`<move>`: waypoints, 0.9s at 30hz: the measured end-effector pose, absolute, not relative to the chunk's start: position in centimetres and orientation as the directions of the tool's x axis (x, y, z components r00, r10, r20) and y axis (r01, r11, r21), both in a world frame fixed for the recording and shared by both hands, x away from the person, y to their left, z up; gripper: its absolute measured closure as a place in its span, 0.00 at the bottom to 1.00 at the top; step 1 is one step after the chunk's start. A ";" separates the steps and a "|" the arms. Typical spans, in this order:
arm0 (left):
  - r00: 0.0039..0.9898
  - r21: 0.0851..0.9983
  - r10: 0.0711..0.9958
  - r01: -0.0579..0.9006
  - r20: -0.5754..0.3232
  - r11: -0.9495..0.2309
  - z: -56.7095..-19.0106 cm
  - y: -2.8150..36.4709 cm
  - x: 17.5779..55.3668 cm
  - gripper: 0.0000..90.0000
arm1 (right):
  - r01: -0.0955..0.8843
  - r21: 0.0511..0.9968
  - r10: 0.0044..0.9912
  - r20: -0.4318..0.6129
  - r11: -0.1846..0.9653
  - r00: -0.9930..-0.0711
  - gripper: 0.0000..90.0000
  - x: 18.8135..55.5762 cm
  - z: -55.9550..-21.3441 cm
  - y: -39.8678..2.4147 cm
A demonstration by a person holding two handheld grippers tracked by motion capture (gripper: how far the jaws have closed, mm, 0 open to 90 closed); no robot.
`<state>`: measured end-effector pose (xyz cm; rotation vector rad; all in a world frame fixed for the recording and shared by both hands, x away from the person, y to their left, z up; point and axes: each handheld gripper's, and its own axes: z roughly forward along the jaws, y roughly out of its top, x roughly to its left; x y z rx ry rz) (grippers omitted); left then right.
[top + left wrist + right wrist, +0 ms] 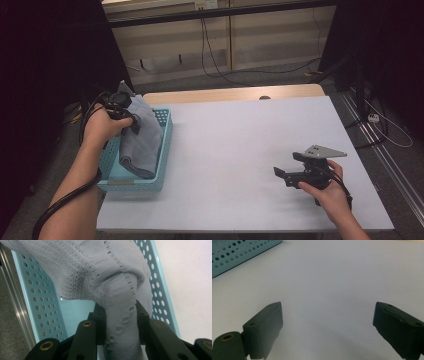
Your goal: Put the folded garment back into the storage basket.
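Grey knit garment [141, 137] hangs from the left gripper [131, 120] into the teal basket [165, 150].

Left to right: the left gripper's jaws are clamped on a bunched fold of the cloth [120, 315], and the garment's long axis runs down from them along the basket's length, its lower end resting near the basket's front wall. Well apart on the white table [240, 145], the right gripper [280, 174] rests with its jaws wide apart and nothing between them, so the left hand is plainly the nearer.

A pale table [240, 145] carries a light-blue perforated basket [165, 145] at its left edge
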<state>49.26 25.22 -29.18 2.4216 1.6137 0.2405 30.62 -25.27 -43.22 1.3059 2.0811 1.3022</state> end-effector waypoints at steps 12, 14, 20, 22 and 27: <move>0.414 0.258 0.910 0.879 0.000 -0.400 -29.0 25.0 48.3 0.79 | 0.517 0.842 0.845 0.159 0.154 -0.510 0.10 30.6 -43.3 -25.2; 0.423 0.253 0.906 0.877 -0.001 -0.409 -29.1 24.9 48.1 0.79 | 0.515 0.843 0.845 0.158 0.154 -0.511 0.10 30.6 -43.3 -25.1; 0.431 0.249 0.902 0.875 -0.011 -0.415 -29.2 24.8 47.8 0.79 | 0.518 0.841 0.845 0.159 0.155 -0.511 0.10 30.6 -43.3 -25.1; 0.432 0.251 0.902 0.875 -0.014 -0.415 -29.3 24.8 47.7 0.79 | 0.516 0.842 0.844 0.158 0.155 -0.513 0.10 30.6 -43.3 -25.1; 0.432 0.244 0.902 0.877 -0.019 -0.415 -29.7 24.9 47.5 0.79 | 0.519 0.841 0.845 0.159 0.155 -0.511 0.10 30.6 -43.3 -25.1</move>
